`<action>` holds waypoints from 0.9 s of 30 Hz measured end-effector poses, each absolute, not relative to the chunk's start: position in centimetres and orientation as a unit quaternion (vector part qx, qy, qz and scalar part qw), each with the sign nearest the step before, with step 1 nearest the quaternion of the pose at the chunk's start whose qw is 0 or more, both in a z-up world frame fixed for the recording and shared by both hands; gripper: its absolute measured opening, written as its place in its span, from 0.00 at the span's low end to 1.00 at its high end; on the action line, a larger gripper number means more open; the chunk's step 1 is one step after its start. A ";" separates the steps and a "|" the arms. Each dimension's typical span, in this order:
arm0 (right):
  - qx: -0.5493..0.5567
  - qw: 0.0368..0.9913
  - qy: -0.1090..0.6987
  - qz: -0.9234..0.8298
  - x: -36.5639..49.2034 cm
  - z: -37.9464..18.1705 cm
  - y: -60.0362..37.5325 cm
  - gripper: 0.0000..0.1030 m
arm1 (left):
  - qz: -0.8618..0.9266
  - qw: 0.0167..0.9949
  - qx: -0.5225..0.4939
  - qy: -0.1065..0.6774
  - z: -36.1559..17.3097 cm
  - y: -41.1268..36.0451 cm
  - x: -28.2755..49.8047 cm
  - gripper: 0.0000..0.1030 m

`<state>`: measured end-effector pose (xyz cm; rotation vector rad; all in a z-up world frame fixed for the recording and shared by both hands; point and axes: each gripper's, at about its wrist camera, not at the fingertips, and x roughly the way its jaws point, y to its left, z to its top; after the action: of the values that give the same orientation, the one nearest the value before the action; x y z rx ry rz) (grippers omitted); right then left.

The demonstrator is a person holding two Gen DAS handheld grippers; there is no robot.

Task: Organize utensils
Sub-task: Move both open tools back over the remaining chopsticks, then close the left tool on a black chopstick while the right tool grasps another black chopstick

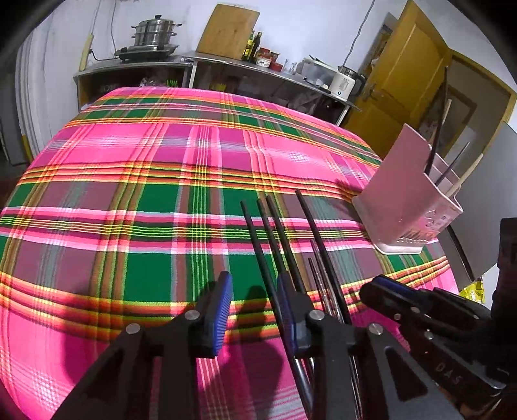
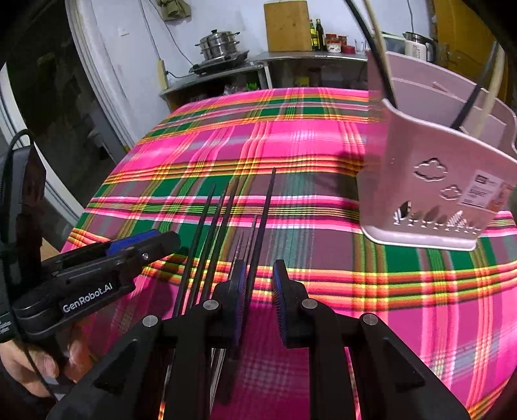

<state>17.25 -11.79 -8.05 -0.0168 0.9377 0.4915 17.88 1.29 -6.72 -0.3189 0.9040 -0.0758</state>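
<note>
Several black chopsticks lie side by side on the plaid tablecloth, with thin metal ones among them. My left gripper is open, low over the cloth, its right finger beside the chopsticks. My right gripper is open, and one black chopstick runs between its fingers. Each gripper shows in the other's view: the right one in the left wrist view, the left one in the right wrist view. A pink utensil holder stands at the table's right, also in the left wrist view, holding a few chopsticks.
The plaid tablecloth covers the whole table. Behind it a metal counter carries a steamer pot, a cutting board, bottles and a kettle. A yellow door stands at the back right.
</note>
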 end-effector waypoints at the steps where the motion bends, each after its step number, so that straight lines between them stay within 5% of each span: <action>1: -0.008 0.862 0.449 0.234 17.5 -8.2 -11.6 0.17 | -0.036 0.886 -0.152 0.436 -6.8 1.3 18.0 0.28; 22: -0.017 0.858 0.463 0.221 20.0 -10.1 -10.3 0.14 | -0.003 0.894 -0.065 0.443 -7.7 -1.5 19.9 0.30; 27: -0.012 0.860 0.465 0.211 20.0 -10.1 -11.1 0.12 | 0.005 0.896 -0.036 0.442 -7.7 -1.2 19.6 0.11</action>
<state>20.00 -11.07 -10.11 -0.0250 0.9750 0.4424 19.57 -1.22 -7.75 -0.0749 0.9156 0.0093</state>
